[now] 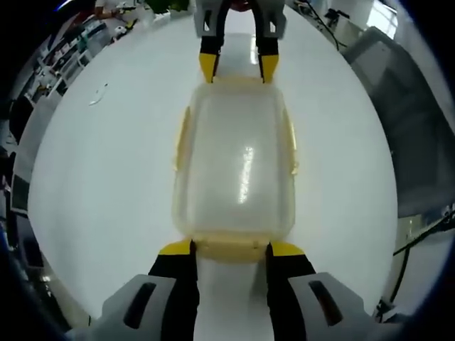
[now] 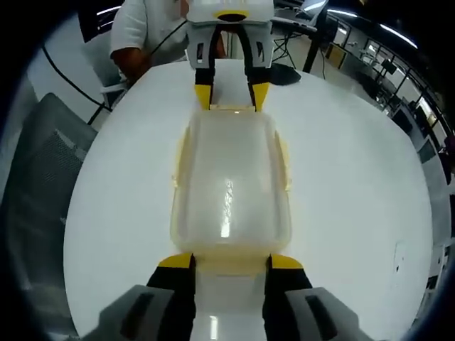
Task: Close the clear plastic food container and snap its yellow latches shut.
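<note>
Left gripper: its yellow-tipped jaws stood apart, one at each corner of the near end of the container, the tips at the end latch; they clasped nothing between them.
Right gripper: its jaws were likewise spread, tips at the opposite end of the container, with no object clamped.
Container: a clear plastic box with its lid on, lying straight ahead of each gripper and lengthwise between the two, flat on the table.
Latches: pale yellow flaps showed at both ends and along both long sides; I could not tell whether they were snapped down.
Opposite gripper: each appeared at the far end of the container in the other's view, jaws pointing back.
Table: white, round, glossy.
Beyond the table: a person in a white shirt sat past the far edge in the right gripper view.
</note>
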The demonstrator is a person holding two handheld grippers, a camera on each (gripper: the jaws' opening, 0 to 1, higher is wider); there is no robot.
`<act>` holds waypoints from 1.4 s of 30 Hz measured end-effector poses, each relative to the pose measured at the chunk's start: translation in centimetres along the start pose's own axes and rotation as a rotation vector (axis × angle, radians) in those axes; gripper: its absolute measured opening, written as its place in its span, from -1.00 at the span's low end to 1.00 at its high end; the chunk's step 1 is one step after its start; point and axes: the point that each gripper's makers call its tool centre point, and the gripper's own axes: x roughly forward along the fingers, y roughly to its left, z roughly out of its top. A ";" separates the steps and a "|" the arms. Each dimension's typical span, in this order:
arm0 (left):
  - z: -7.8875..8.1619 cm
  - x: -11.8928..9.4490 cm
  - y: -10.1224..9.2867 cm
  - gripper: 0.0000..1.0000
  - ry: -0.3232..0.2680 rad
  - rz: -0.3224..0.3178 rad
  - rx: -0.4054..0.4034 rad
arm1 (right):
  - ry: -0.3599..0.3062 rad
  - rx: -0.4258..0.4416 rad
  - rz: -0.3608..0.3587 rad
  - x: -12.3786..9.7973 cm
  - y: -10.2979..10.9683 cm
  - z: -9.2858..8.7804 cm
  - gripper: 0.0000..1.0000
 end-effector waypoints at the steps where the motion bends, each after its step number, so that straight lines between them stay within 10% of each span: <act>1: 0.0 -0.1 0.1 -0.31 0.003 0.005 0.006 | -0.001 0.000 -0.004 -0.2 -0.1 0.1 -0.32; 42: 4.5 -4.9 -0.7 -0.30 -0.014 0.101 0.051 | -0.015 -0.018 -0.089 -6.5 0.7 -0.3 -0.31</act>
